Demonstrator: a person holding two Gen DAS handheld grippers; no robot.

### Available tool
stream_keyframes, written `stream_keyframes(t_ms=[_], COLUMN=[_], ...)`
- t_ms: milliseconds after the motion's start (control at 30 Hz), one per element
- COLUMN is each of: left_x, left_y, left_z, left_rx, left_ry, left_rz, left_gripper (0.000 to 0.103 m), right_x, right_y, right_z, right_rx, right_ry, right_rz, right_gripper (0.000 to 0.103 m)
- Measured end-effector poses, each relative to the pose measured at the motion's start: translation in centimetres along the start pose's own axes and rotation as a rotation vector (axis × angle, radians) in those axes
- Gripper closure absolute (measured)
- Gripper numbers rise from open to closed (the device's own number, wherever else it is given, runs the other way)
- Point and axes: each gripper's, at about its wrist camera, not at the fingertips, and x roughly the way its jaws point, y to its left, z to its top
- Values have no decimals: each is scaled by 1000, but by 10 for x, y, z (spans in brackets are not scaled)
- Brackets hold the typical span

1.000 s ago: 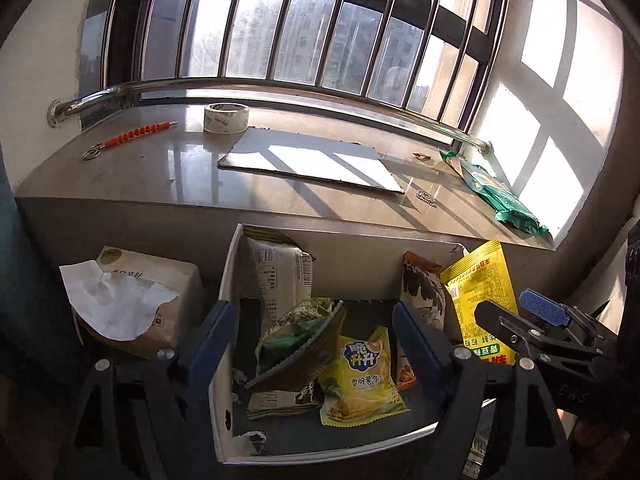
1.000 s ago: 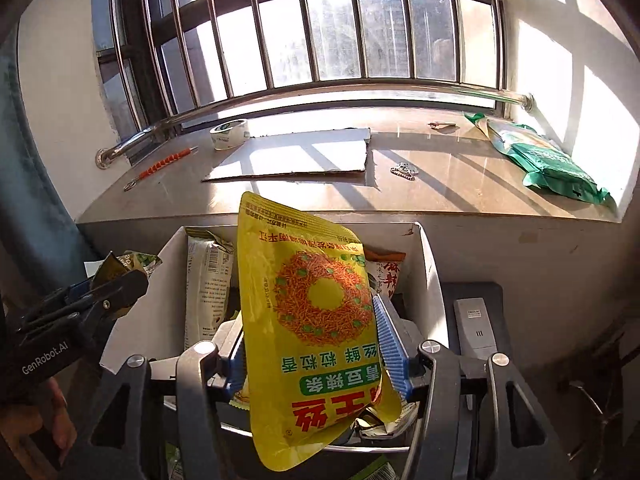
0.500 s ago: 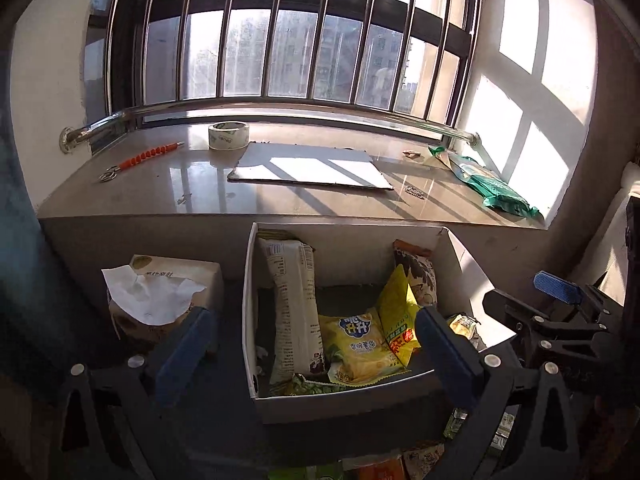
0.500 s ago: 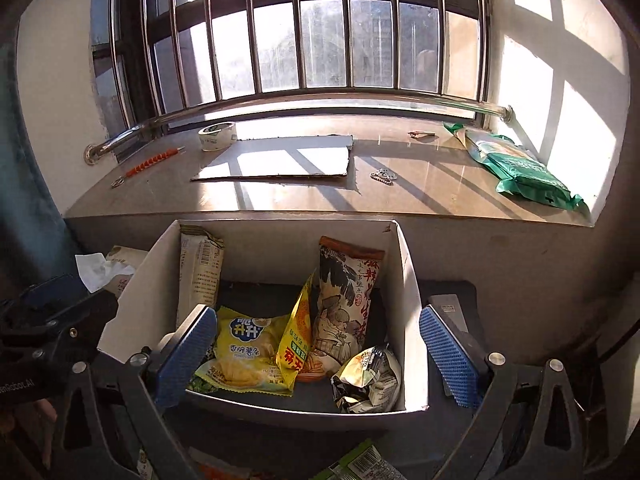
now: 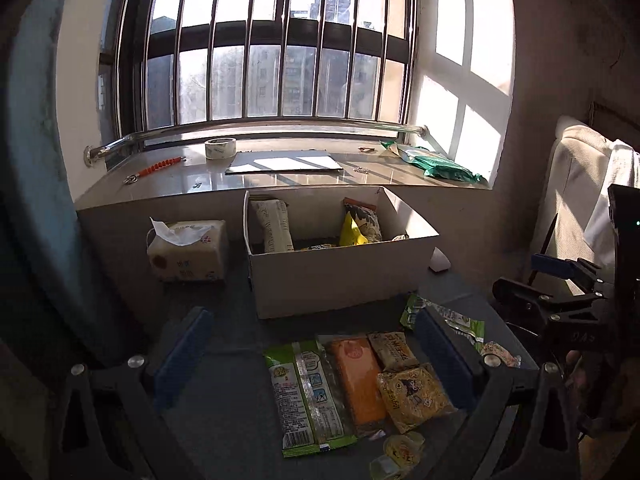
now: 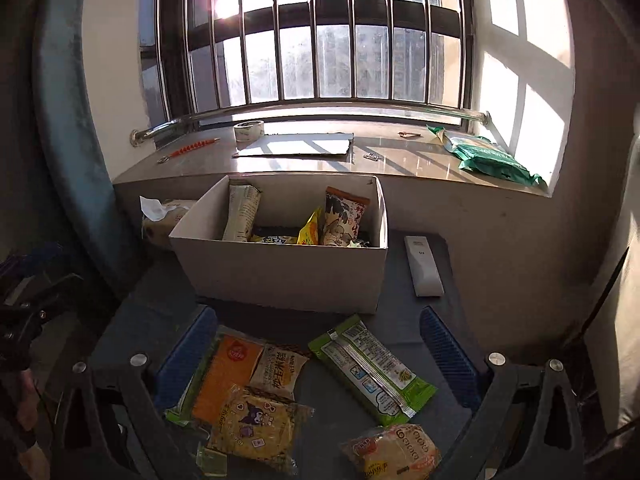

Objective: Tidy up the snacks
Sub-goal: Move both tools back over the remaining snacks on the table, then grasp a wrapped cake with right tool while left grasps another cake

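Both grippers have pulled back from the white box, which a second ago filled the lower view and now sits farther off on the dark table, below the window sill. Inside it stand a pale tall packet, a yellow bag and an orange-topped bag. Loose snacks lie in front of the box: a green packet, an orange packet, a small beige packet and a yellow cartoon packet. The left gripper and right gripper both hang wide apart, holding nothing. A tissue pack sits left of the box, a white remote right of it.
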Motion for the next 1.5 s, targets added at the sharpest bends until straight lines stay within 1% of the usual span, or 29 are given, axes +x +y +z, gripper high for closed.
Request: stream_keyframes(t_ms=[33, 100, 200, 267, 333, 367, 400, 433, 500, 633, 733, 800, 833, 867, 900, 967, 1000, 1067, 1100, 1167, 1200, 1233, 1333, 1367, 1400, 1433, 1500], left_x=[-6, -14, -22, -18, -12, -10, -11, -12, -15, -12, -8, -5, -4, -4, -3, 1, 4, 9, 13, 16, 18, 19, 22, 22, 22, 23, 26], left_y=[-3, -6, -14, -12, -8, -8, -10, -12, -18, -27, -35, -40, -41, -42, -43, -42, -41, -41, -42, -42, -43, -43, -44, -44, -44, -44, -44], left_z=[-8, -25, -53, -68, -79, -81, -83, -83, -83, -85, -88, -92, -94, -96, -99, -104, -106, -111, -113, -115, -116, -117, -118, -118, -118, -117, -117], left_rx=[-2, -3, 26, -16, -66, -72, -65, -49, -19, 10, 54, 95, 114, 134, 147, 152, 150, 145, 147, 151, 153, 153, 150, 150, 149, 148, 149], left_ry=[0, 7, 14, 60, 109, 124, 127, 122, 110, 124, 147, 172, 177, 179, 181, 206, 220, 244, 256, 265, 272, 276, 287, 285, 285, 288, 293], left_rz=[-4, -17, -28, -74, -141, -151, -143, -133, -119, -154, -179, -178, -174, -174, -180, -199, -209, -225, -227, -225, -225, -228, -232, -233, -235, -238, -239], left_gripper=[0, 0, 0, 0, 0, 0, 0, 0, 0, 0, 0, 0, 0, 0, 0, 0, 0, 0, 0, 0, 0, 0, 0, 0, 0, 0, 0], right_x=[-7, -16, -28, -34, -32, -29, -25, -22, -17, -4, 11, 22, 29, 35, 39, 47, 54, 65, 69, 74, 75, 73, 70, 68, 66, 62, 52], right_y=[-1, -1, -2, -7, -12, -16, -19, -23, -30, -50, -58, -61, -63, -64, -65, -67, -68, -73, -75, -78, -79, -80, -88, -89, -88, -87, -84], right_z=[-9, -27, -57, -81, -101, -109, -115, -121, -127, -127, -124, -123, -123, -123, -122, -124, -126, -129, -131, -134, -136, -136, -135, -135, -135, -134, -132], right_rx=[-2, -21, -19, 6, 24, 22, 17, 11, 6, 69, 66, 48, 33, 17, -4, -61, -78, -78, -69, -84, -92, -97, -57, -54, -61, -68, -64], right_ry=[5, 17, 52, 78, 122, 148, 169, 194, 208, 222, 234, 244, 265, 286, 288, 282, 307, 347, 362, 372, 379, 371, 376, 375, 367, 367, 346], right_rz=[4, -32, -68, -51, -43, -34, -27, -40, -50, -22, 3, 46, 56, 50, 45, 49, 36, 55, 73, 66, 48, 24, 54, 56, 55, 59, 69], right_gripper=[0, 0, 0, 0, 0, 0, 0, 0, 0, 0, 0, 0, 0, 0, 0, 0, 0, 4, 8, 22, 38, 49, 58, 65, 78, 85, 86])
